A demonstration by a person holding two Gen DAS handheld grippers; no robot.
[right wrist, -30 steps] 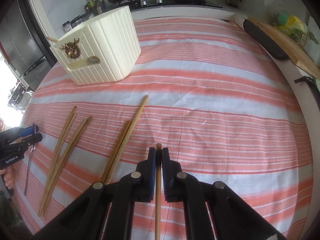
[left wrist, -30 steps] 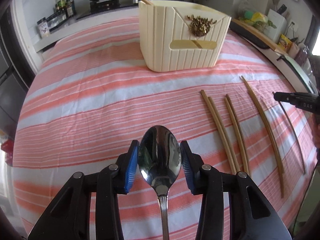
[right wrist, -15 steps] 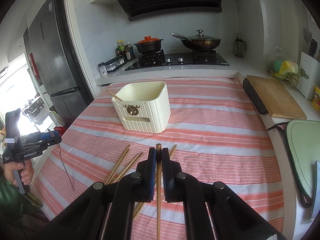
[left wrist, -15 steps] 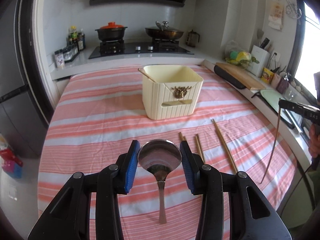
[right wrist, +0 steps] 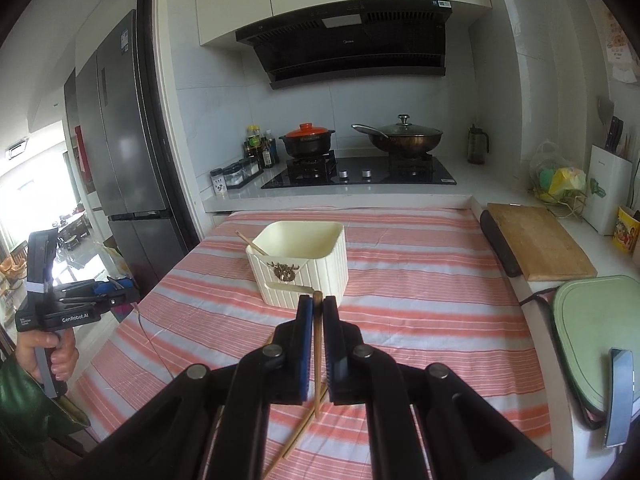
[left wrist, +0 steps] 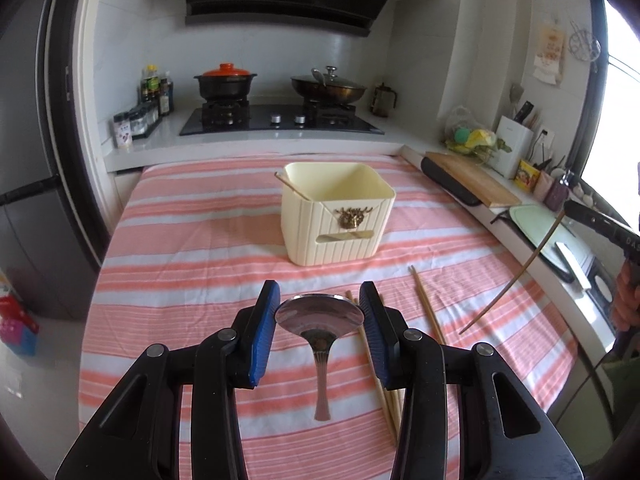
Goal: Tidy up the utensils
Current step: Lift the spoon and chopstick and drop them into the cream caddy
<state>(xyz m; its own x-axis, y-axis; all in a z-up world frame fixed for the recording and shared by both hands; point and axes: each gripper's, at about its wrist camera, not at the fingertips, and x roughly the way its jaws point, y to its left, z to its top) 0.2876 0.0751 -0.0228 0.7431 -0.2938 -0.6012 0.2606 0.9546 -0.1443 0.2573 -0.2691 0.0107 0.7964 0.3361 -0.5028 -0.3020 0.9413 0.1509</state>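
Above a striped cloth (left wrist: 192, 240), the left gripper (left wrist: 319, 316) clamps a spoon (left wrist: 320, 320) by its bowl (handle hanging down), a cream bin (left wrist: 336, 220) stands mid-table with chopsticks (left wrist: 428, 312) lying before it, and the right gripper (right wrist: 317, 312) pinches one chopstick (right wrist: 317, 344).
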